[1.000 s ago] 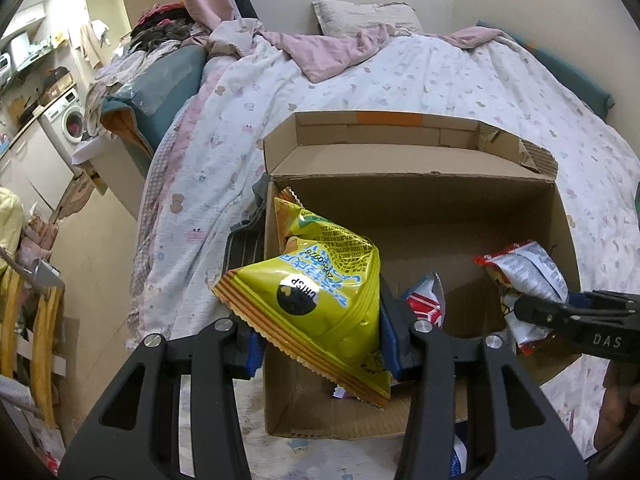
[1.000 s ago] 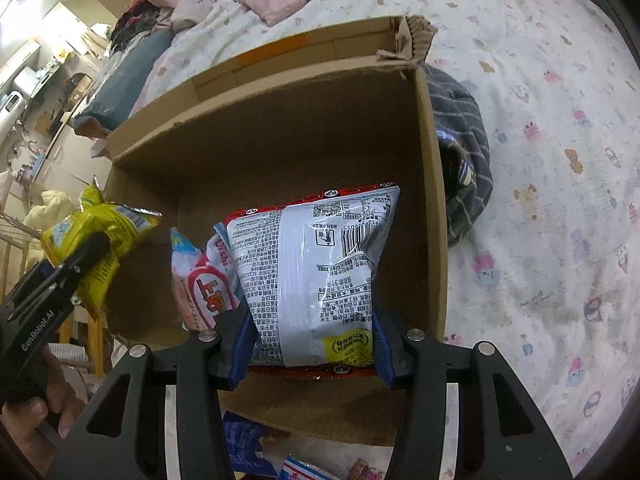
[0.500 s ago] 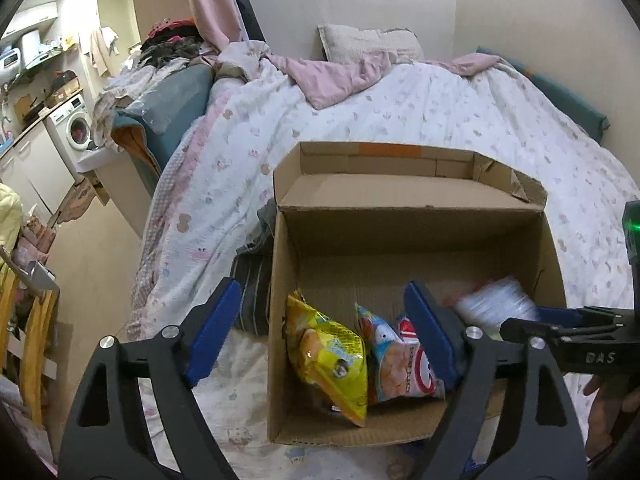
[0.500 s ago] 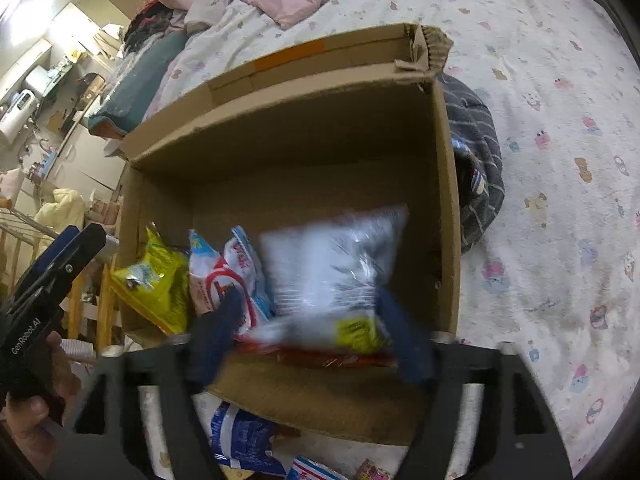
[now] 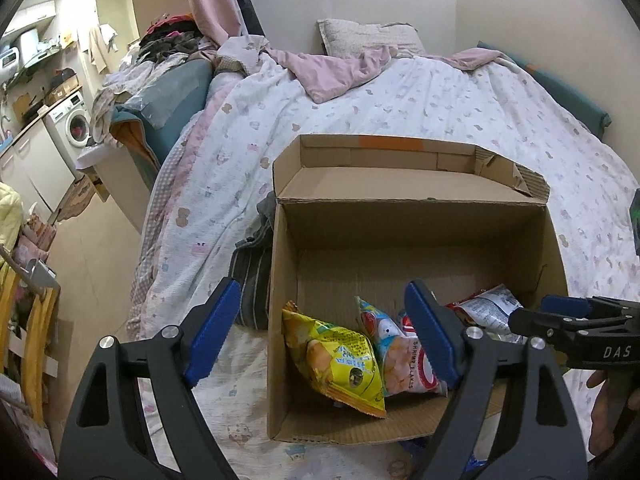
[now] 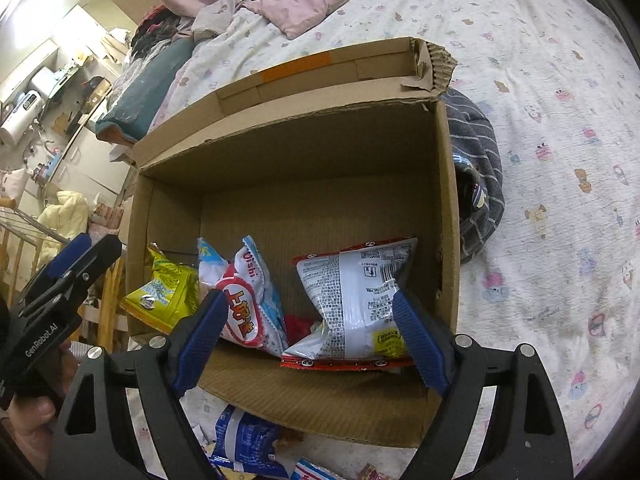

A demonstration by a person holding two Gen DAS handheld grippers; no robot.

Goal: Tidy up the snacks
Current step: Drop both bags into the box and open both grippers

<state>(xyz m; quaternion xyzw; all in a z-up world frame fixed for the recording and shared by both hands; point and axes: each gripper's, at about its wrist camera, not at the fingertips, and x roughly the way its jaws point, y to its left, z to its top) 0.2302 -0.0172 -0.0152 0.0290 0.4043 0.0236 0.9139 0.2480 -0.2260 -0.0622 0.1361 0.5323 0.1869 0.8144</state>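
An open cardboard box [image 5: 400, 216] [image 6: 300, 148] stands on the bed. Inside lie a yellow snack bag [image 5: 340, 364] [image 6: 164, 292], a blue-white-red shrimp flakes bag [image 5: 396, 352] [image 6: 240, 296] and a grey-white bag with red trim [image 5: 484, 304] [image 6: 356, 304]. My left gripper [image 5: 320, 332] is open and empty above the box's near left corner. My right gripper [image 6: 312, 332] is open and empty above the near wall; it also shows in the left wrist view [image 5: 560, 320]. The left gripper shows at the left of the right wrist view [image 6: 76, 264].
More snack packets [image 6: 244, 440] lie on the bedsheet in front of the box. A striped dark garment [image 6: 476, 176] [image 5: 252, 276] lies beside the box. Pink blanket [image 5: 332, 72] and pillow [image 5: 368, 36] are at the bed's head. The floor and a washing machine [image 5: 72, 128] are left.
Both grippers opened and pulled back. The yellow bag dropped from the left gripper into the box; the grey-white bag dropped from the right gripper into the box.
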